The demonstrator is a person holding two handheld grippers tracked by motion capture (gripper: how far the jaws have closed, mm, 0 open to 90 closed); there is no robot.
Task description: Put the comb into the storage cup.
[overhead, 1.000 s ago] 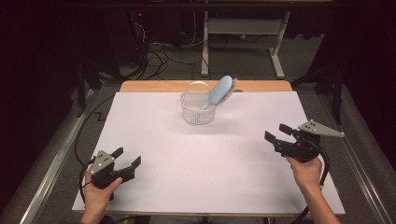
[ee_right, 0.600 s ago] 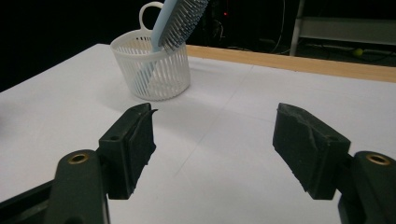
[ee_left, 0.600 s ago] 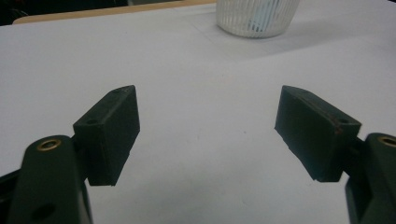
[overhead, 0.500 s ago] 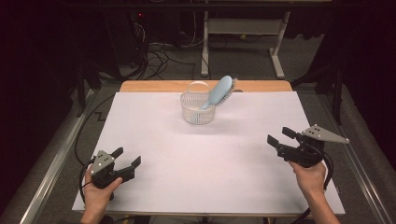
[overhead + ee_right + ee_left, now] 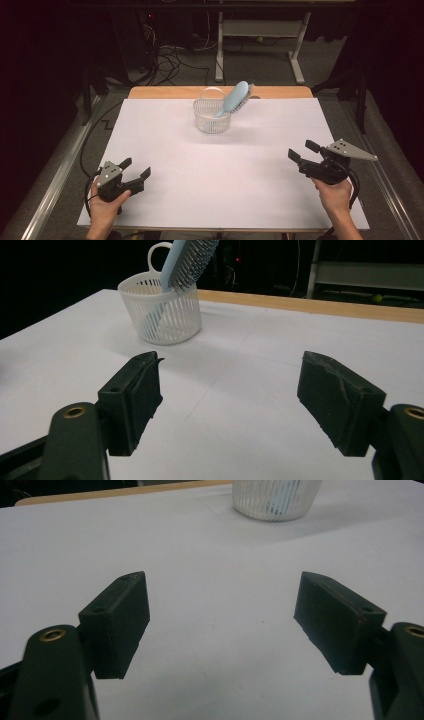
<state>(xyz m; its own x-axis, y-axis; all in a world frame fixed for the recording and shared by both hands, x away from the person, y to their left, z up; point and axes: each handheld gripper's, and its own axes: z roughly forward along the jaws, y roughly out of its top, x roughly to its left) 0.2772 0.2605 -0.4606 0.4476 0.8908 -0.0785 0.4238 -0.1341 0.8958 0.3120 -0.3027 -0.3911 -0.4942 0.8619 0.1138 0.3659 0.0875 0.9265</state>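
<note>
stage: looks finished, nothing left to place | hairbrush (image 5: 235, 98) is standing handle-down in white basket (image 5: 212, 116) at table's far middle | left gripper (image 5: 134, 169) is resting near edge, jaws apart, empty | right gripper (image 5: 301, 152) jaws have just been opening, nothing between, well apart from basket

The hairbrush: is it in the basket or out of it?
In. The hairbrush stands handle-down inside the white basket, tilted, its bristled head above the rim.
</note>
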